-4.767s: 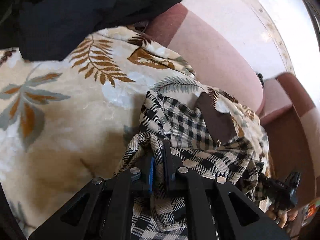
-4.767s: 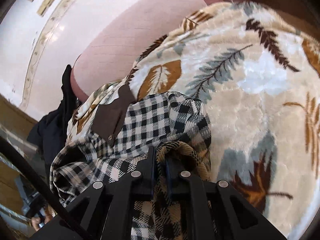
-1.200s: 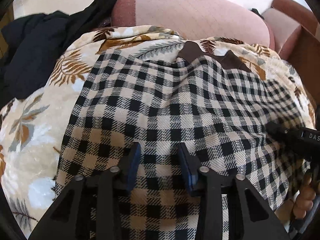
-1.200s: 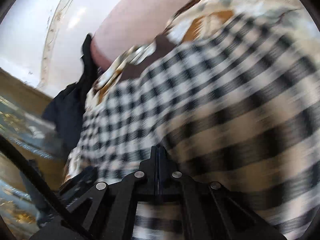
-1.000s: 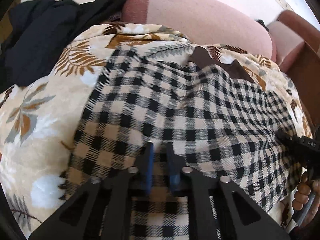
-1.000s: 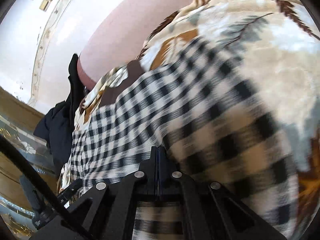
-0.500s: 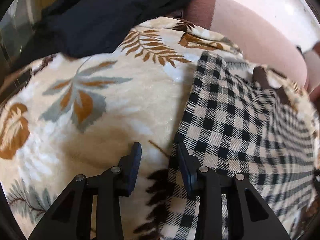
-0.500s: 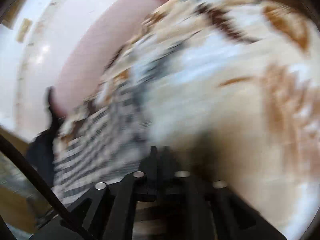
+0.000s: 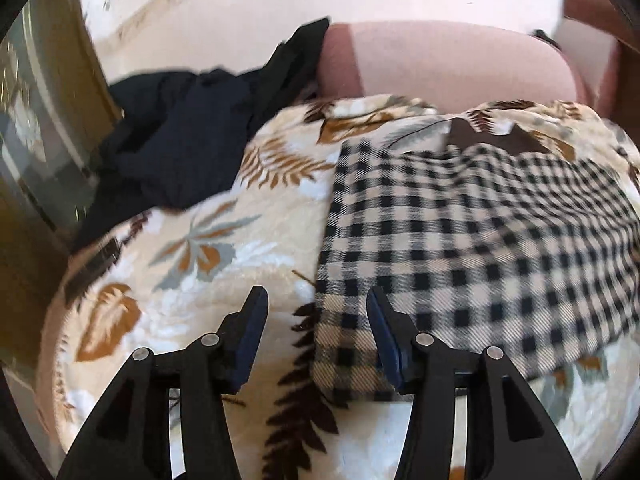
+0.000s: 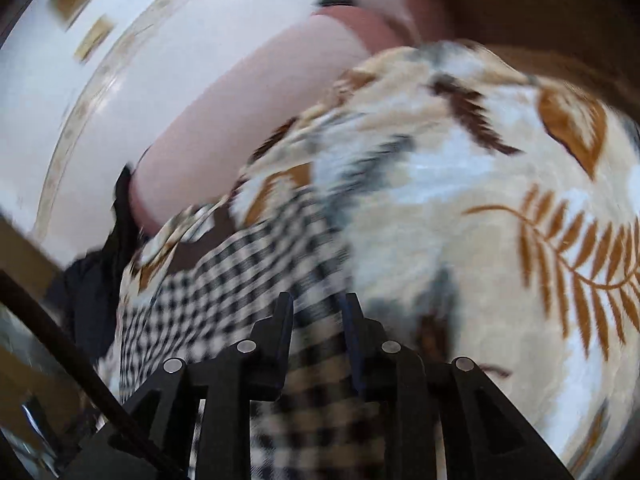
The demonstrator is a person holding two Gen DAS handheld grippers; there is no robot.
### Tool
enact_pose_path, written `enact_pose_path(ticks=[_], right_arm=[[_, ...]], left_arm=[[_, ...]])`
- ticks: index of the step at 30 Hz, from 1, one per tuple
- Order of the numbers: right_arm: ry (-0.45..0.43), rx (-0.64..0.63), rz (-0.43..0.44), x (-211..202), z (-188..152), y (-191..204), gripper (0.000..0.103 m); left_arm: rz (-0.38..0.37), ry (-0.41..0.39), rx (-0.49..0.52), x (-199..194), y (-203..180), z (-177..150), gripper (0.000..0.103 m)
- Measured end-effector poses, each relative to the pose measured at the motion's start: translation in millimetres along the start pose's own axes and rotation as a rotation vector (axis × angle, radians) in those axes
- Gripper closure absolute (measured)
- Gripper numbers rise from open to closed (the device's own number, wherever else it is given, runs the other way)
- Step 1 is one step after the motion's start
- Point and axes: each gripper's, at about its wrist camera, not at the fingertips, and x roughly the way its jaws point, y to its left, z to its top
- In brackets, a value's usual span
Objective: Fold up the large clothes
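The work surface is a plush cream blanket printed with brown, rust and grey leaves (image 9: 224, 248), spread over a rounded pink upholstered sofa (image 9: 440, 60) whose bare back rises behind it; a glossy white wall with a pale patterned border (image 9: 180, 8) lies beyond, and dark wood furniture (image 9: 52, 80) closes the left margin of the left wrist view. The task item, a black-and-cream checked woven garment with a dark brown collar (image 9: 480, 240), lies flat on the blanket, its collar toward the sofa back and its left edge running nearly straight toward the camera; the weave is coarse and the lower corner is blunt and slightly lifted. A crumpled heap of black cloth (image 9: 180, 136) sits at the blanket's far left corner, apart from the checked garment. The left gripper (image 9: 316, 320) stands with its blue-padded fingers spread wide, straddling the garment's near left corner and holding nothing. The right gripper (image 10: 318, 312) is also parted, with checked fabric (image 10: 224, 292) visible between and below its fingers (motion blur prevents saying whether they touch it). Bare blanket extends to the left of the garment in the left view and to the right in the right wrist view.
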Motion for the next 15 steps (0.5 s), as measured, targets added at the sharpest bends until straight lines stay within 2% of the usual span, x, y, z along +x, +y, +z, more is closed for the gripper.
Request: enact_pose_path(ticks=[4,9,15], right_arm=[[-0.007,-0.088,-0.003,-9,-14,25,0.070],[-0.002,-0.112,0.009,-19,-28,35,0.068],[0.026,-0.101,0.024,-27,-47,36,0.067]], left_arm=[[0.007,-0.026,0.019,-22,-6,-10,0.051],[-0.069,0.046,-0.065,-30,-1,-28,0.051],[-0.095,0.088,-0.134,-35,5,-46,0.051]])
